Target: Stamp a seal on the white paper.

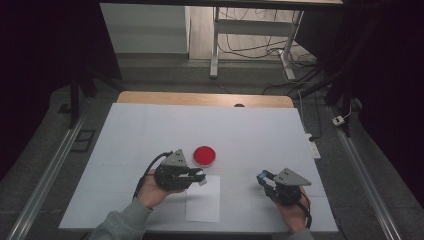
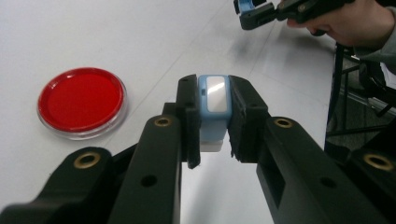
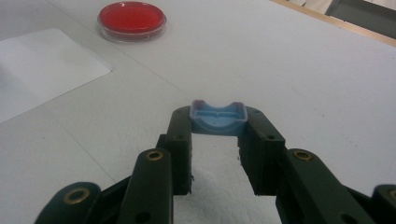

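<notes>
Left gripper (image 2: 214, 122) pinches one blue-and-white block (image 2: 214, 108), long axis upright; right gripper (image 3: 218, 140) clasps one blue cap (image 3: 218, 119) crosswise; one red dish (image 2: 81, 101)

Red dish (image 1: 204, 155) sitting mid-frame on white worktop (image 1: 150, 130); paper sheet (image 1: 203, 200) lying just below it, apart.
</notes>
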Demonstrator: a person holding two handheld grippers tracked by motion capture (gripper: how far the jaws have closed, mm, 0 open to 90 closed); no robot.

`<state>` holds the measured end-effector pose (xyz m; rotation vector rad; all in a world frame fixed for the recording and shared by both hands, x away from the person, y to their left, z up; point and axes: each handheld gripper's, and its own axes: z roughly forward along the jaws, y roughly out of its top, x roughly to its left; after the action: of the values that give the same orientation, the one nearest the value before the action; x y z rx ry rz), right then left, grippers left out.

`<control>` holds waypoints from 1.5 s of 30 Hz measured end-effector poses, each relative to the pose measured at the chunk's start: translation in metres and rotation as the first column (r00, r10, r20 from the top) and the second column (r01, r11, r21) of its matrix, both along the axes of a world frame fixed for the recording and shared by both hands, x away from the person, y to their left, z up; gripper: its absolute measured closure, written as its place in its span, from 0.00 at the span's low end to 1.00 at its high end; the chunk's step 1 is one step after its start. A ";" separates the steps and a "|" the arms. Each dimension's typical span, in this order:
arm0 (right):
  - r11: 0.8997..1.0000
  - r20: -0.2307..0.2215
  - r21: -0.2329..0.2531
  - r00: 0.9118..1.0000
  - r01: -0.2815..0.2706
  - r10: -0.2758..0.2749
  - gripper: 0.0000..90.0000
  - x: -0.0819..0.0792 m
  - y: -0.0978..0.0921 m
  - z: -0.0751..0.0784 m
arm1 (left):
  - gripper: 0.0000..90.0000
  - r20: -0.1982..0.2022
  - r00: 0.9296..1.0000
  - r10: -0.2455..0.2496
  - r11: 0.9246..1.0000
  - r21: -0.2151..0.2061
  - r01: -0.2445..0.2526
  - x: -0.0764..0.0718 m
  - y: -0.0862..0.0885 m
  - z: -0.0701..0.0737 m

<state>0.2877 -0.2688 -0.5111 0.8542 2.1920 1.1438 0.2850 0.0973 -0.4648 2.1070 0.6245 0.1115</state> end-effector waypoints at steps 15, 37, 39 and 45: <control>1.000 -0.003 0.002 1.000 0.003 -0.003 0.73 0.001 0.000 -0.001 | 0.83 -0.022 1.000 -0.010 0.999 0.045 0.011 0.000 -0.007 -0.018; 1.000 -0.006 0.001 1.000 0.002 -0.002 0.73 0.000 0.000 -0.001 | 0.83 -0.022 0.999 -0.033 0.992 0.117 0.036 -0.002 -0.021 -0.035; 1.000 -0.005 0.001 1.000 0.002 -0.002 0.73 0.001 0.000 -0.001 | 0.83 -0.023 0.999 -0.035 0.992 0.120 0.037 -0.002 -0.021 -0.036; 1.000 -0.006 0.002 1.000 0.003 -0.003 0.73 0.001 0.000 -0.001 | 0.83 -0.024 0.999 -0.033 0.992 0.122 0.036 -0.003 -0.023 -0.038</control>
<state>0.2883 -0.2688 -0.5122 0.8624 2.1940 1.1432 0.2825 0.0747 -0.5030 2.2390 0.6078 0.1094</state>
